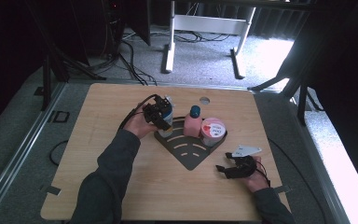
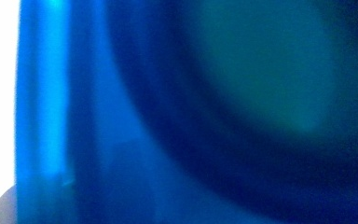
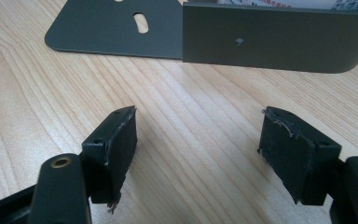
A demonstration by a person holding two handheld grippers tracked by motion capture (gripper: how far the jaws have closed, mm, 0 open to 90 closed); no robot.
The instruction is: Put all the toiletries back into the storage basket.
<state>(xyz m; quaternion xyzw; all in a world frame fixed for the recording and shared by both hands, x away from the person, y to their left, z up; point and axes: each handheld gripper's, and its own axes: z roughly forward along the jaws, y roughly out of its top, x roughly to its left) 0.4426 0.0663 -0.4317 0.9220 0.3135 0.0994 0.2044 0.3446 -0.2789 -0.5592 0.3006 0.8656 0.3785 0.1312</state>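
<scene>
high view: left gripper point(image 1: 160, 115) fingers seemingly clamped round the blue bottle point(image 1: 167, 113), right gripper point(image 1: 233, 167) fingers apart, empty

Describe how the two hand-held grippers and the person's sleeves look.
Both are black: the left hand-held gripper trails a black cable; the right hand-held gripper carries a grey three-cornered plate. Its pads are worn and frayed, with brass-coloured pivots. The sleeves are dark grey.

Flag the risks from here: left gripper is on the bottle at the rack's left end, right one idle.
1. The left gripper sits on the blue-and-white bottle, and its own view is a blue blur, so the grip can't be checked; the bottle might slip.
2. The pink bottle and the round tub stand close by on the dark rack; a sideways move may topple them.
3. The right gripper, jaws open, rests apart and cannot steady the rack.
</scene>
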